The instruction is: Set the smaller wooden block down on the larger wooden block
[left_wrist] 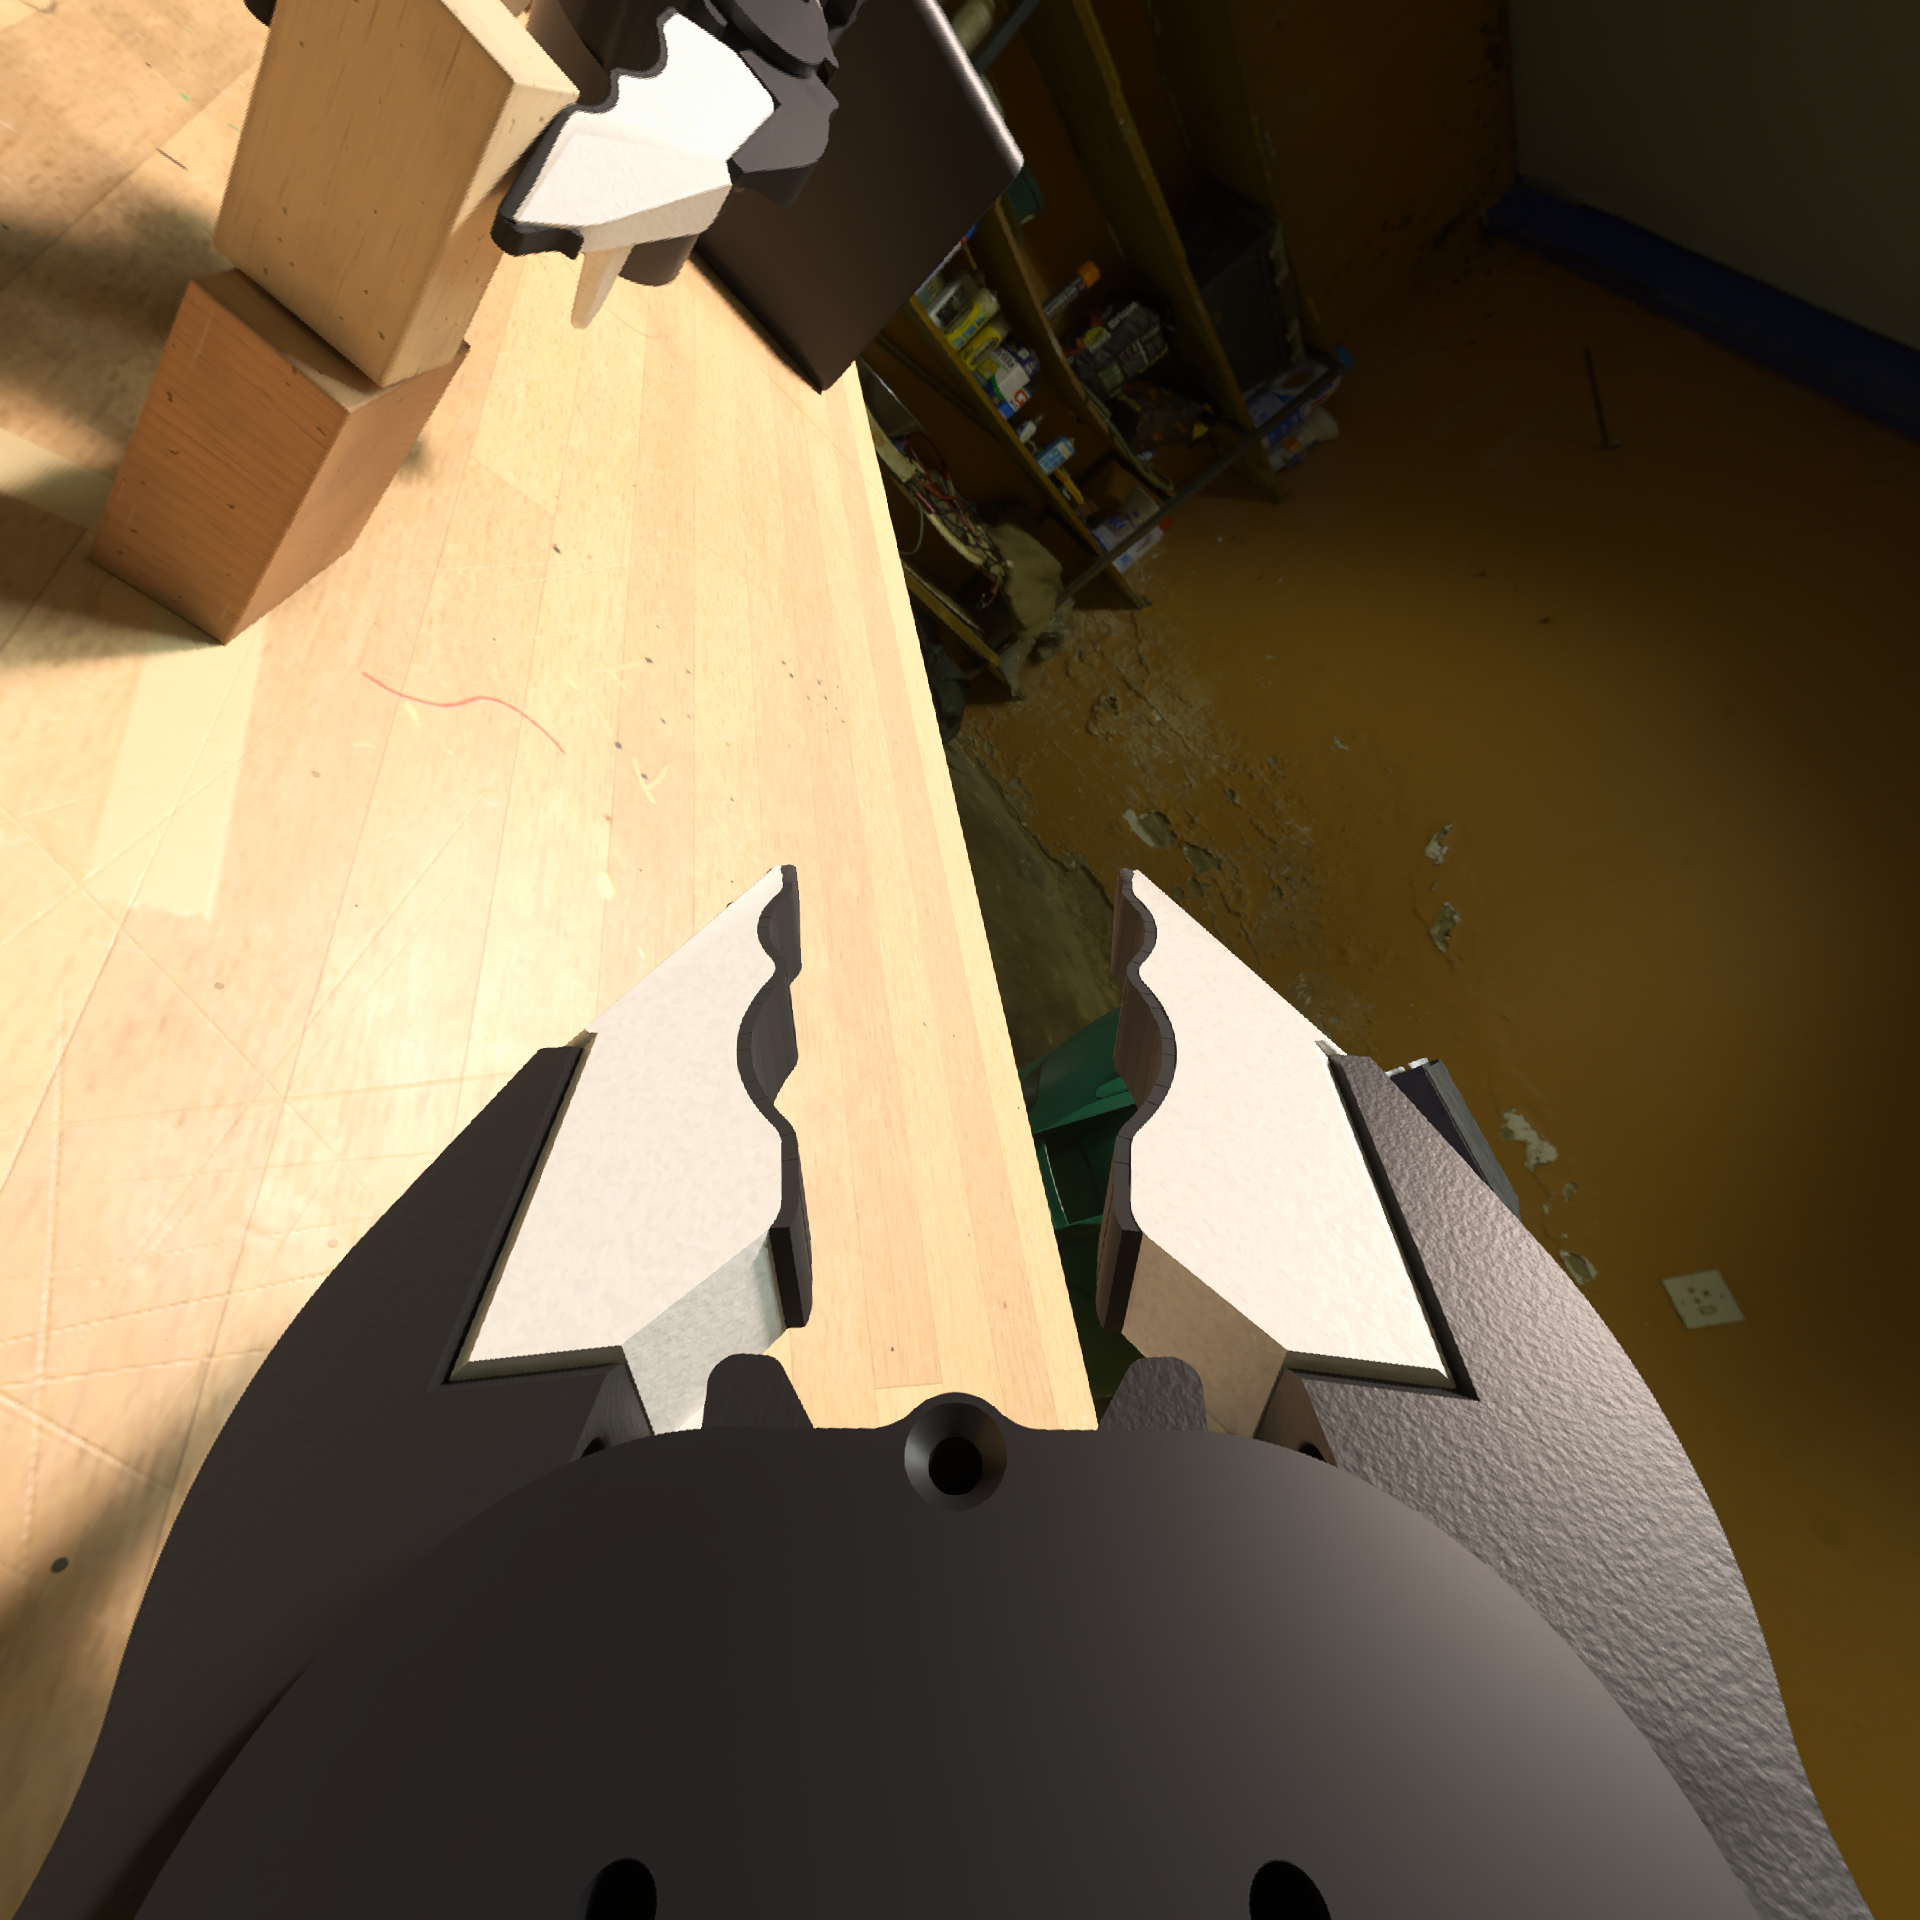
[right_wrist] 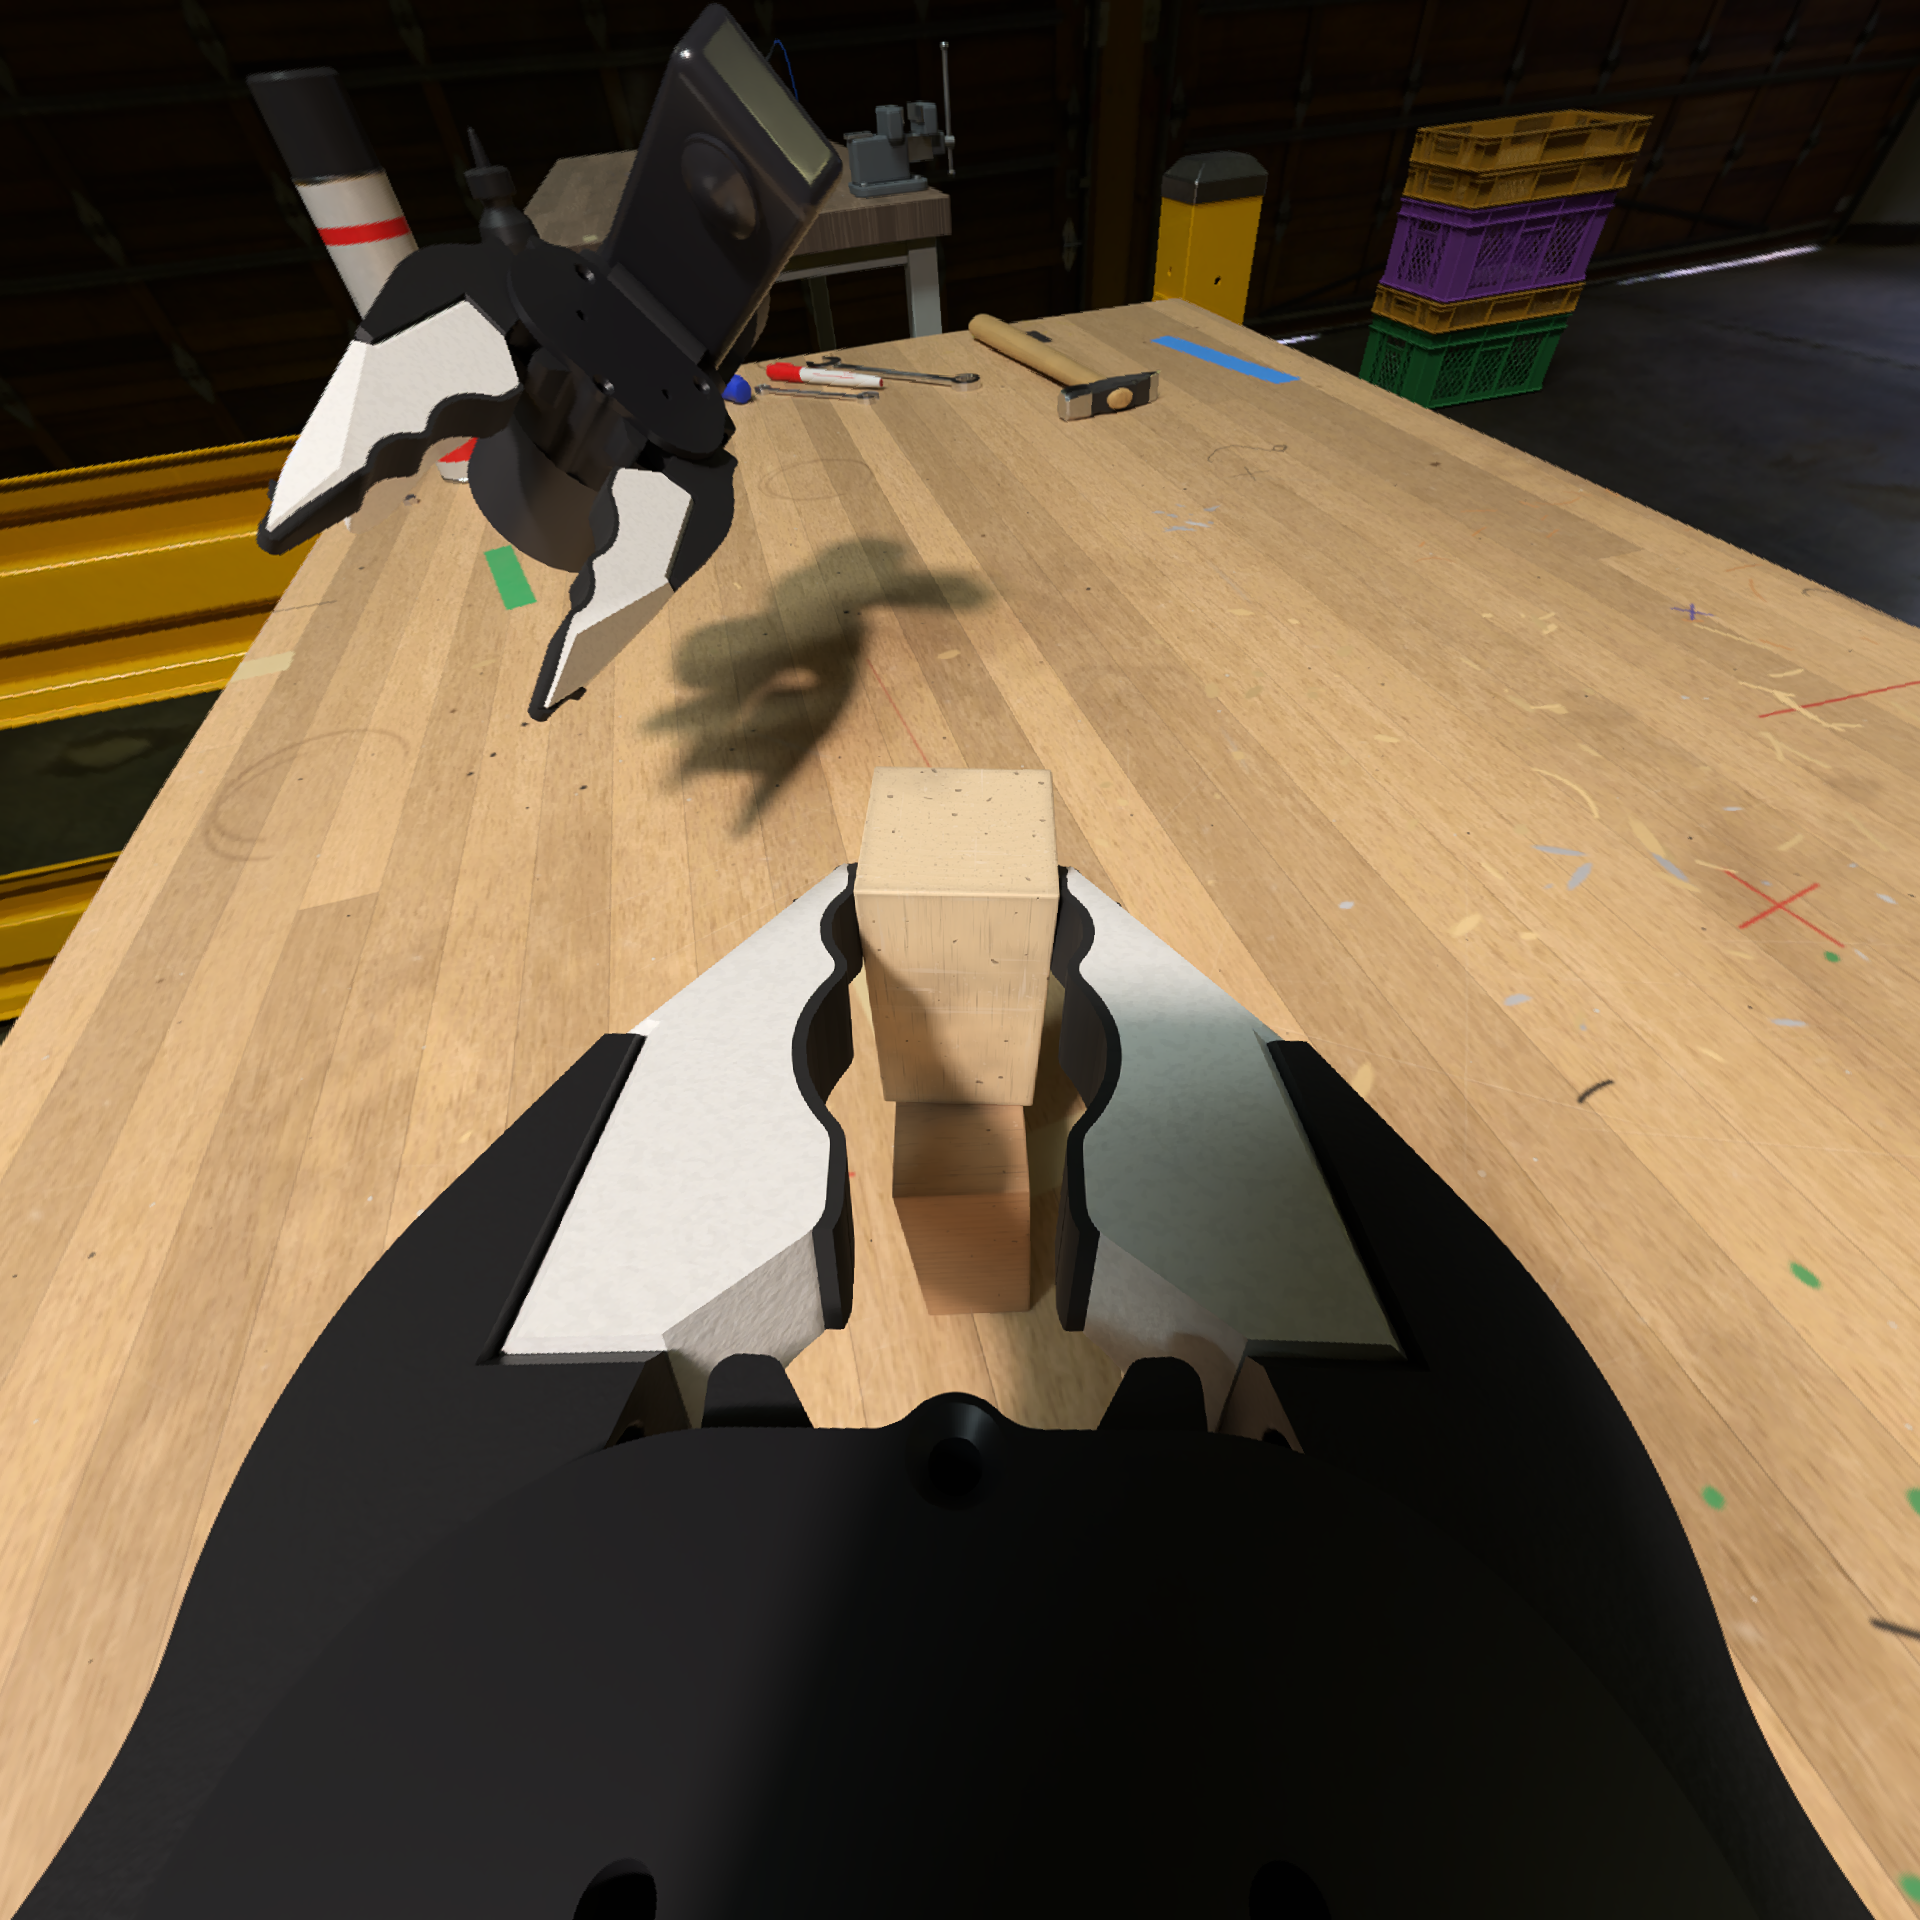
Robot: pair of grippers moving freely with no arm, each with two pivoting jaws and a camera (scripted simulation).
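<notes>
My right gripper (right_wrist: 958, 883) is shut on a pale wooden block (right_wrist: 956, 914) and holds it upright over a darker brown wooden block (right_wrist: 961, 1216) that stands on the workbench (right_wrist: 1351, 727). In the left wrist view the pale block (left_wrist: 364, 177) sits at the top of the brown block (left_wrist: 260, 468), shifted to one side and turned against it. I cannot tell whether it rests there. One right finger (left_wrist: 634, 166) presses on its side. My left gripper (left_wrist: 958, 878) is open and empty over the bench edge. It also shows in the right wrist view (right_wrist: 447, 603), hovering at the far left.
A hammer (right_wrist: 1070, 374), a red marker (right_wrist: 821, 376) and a wrench (right_wrist: 914, 374) lie at the far end of the bench. Coloured crates (right_wrist: 1496, 249) are stacked beyond it. The bench edge (left_wrist: 966, 831) drops to a floor with shelves (left_wrist: 1091, 364).
</notes>
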